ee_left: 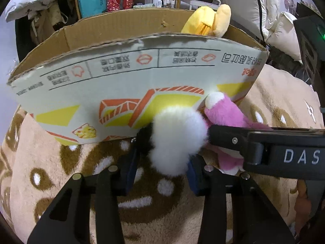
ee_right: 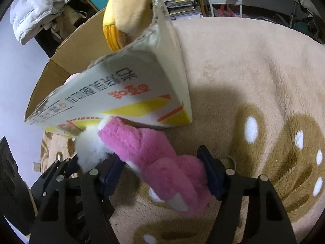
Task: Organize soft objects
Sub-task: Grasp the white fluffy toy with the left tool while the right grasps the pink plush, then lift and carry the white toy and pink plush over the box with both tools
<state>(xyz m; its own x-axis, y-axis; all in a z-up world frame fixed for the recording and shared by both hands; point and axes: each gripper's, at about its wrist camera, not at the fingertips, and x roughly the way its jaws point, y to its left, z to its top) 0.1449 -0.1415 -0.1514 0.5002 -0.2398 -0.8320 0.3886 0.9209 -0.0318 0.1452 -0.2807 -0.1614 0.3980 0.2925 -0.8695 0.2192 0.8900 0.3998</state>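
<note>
"DAS" lettering [ee_left: 300, 156] on right gripper [ee_right: 162, 174] beside cardboard box [ee_left: 132, 81].

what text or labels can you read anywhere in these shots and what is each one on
"DAS": white letters on the black body of the right gripper, cut off at the frame edge.
Upside-down Chinese print in black and orange on the cardboard box: too distorted to read with confidence.
Small dark print on the teal bag behind the box: too small to read.
Plush toy, yellow plush, blanket, left gripper: no text visible.
</note>
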